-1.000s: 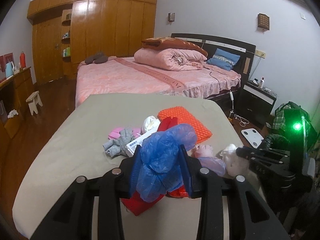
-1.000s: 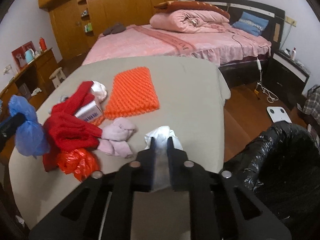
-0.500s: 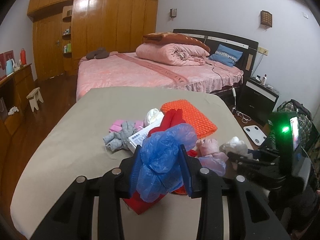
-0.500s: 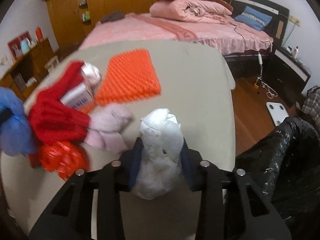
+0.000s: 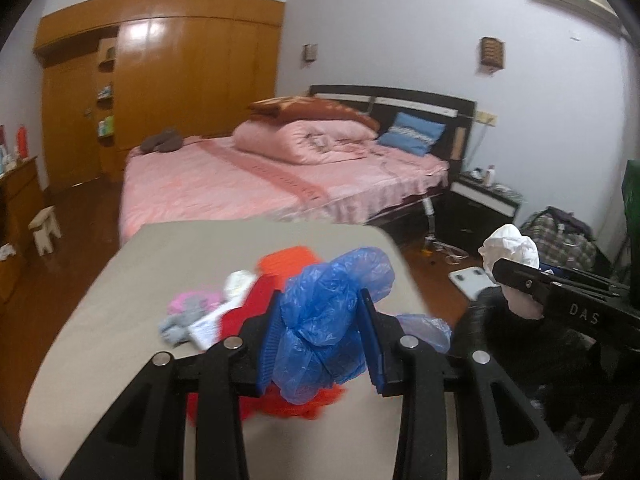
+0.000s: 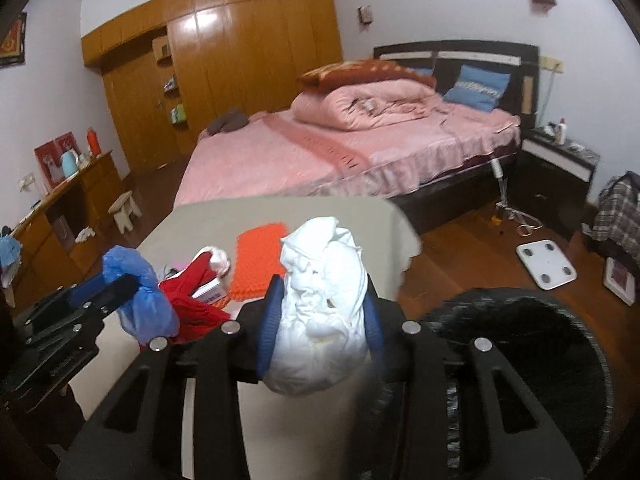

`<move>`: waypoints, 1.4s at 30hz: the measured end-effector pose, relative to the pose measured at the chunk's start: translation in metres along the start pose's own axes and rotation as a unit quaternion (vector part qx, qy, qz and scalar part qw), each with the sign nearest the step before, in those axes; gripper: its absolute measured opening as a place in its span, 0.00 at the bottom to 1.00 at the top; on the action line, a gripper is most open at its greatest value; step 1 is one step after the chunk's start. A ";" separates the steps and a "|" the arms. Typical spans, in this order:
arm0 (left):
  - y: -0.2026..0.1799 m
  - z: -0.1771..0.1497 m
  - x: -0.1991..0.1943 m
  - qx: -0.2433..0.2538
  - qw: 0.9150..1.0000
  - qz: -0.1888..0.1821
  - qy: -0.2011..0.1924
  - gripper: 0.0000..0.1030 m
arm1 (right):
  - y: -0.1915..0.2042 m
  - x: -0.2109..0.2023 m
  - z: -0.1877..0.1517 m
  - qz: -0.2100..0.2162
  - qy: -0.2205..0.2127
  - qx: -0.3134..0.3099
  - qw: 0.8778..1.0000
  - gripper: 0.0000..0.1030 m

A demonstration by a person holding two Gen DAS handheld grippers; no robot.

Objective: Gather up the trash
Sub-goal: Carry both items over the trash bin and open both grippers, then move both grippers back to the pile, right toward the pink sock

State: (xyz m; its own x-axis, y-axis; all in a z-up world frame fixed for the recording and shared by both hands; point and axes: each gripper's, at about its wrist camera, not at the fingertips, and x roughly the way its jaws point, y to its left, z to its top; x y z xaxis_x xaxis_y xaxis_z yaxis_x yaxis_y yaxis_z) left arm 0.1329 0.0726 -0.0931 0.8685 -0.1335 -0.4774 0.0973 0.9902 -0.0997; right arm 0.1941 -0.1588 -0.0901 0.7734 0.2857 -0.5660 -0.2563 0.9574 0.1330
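Observation:
My left gripper [image 5: 320,300] is shut on a crumpled blue plastic bag [image 5: 328,328] and holds it above the beige-covered table [image 5: 100,320]. The right gripper [image 6: 320,292] is shut on a crumpled white wad [image 6: 320,320], lifted clear of the table, with a black-lined bin [image 6: 520,340] below it to the right. In the left wrist view the right gripper [image 5: 504,270] with the white wad [image 5: 508,246] hangs over the bin [image 5: 500,328]. The left gripper [image 6: 120,284] and the blue bag [image 6: 144,308] show at the left of the right wrist view.
On the table lie a red cloth [image 6: 192,296], an orange mat [image 6: 258,256], a small box [image 6: 208,290], grey and pink socks [image 5: 180,320] and a red plastic bag [image 5: 304,404]. A pink bed [image 6: 320,152] stands beyond. A white scale [image 6: 546,264] lies on the floor.
The right gripper closed on the white wad and lifted it off the table toward the bin. The left gripper rose with the blue bag still in it.

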 end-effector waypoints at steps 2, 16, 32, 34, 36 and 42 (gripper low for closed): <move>-0.017 0.003 -0.001 0.007 1.000 -0.017 -0.002 0.36 | -0.013 -0.013 -0.001 -0.011 -0.005 0.007 1.000 0.36; -0.154 0.008 0.015 0.055 0.985 -0.160 0.018 0.38 | -0.119 -0.071 -0.047 -0.135 -0.006 0.058 0.989 0.43; -0.090 0.002 0.008 0.061 0.996 -0.059 0.005 0.81 | -0.080 -0.060 -0.045 -0.131 -0.040 0.030 0.990 0.95; -0.063 -0.001 0.002 0.055 0.998 -0.021 0.004 0.81 | -0.058 -0.044 -0.042 -0.096 -0.032 0.029 0.994 0.95; -0.036 -0.004 0.001 0.045 0.999 0.015 0.006 0.81 | -0.035 -0.028 -0.040 -0.068 -0.028 0.019 0.997 0.95; 0.032 -0.019 0.003 0.023 0.995 0.096 0.021 0.81 | 0.022 0.019 -0.037 -0.015 -0.013 0.001 1.000 0.95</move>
State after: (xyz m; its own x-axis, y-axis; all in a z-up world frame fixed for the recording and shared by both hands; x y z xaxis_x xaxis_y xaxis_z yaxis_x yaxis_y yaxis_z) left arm 0.1299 0.1035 -0.1142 0.8519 0.0578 -0.5205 -0.0453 0.9983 0.0369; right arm 0.1823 -0.1341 -0.1279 0.7962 0.2570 -0.5478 -0.2312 0.9658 0.1170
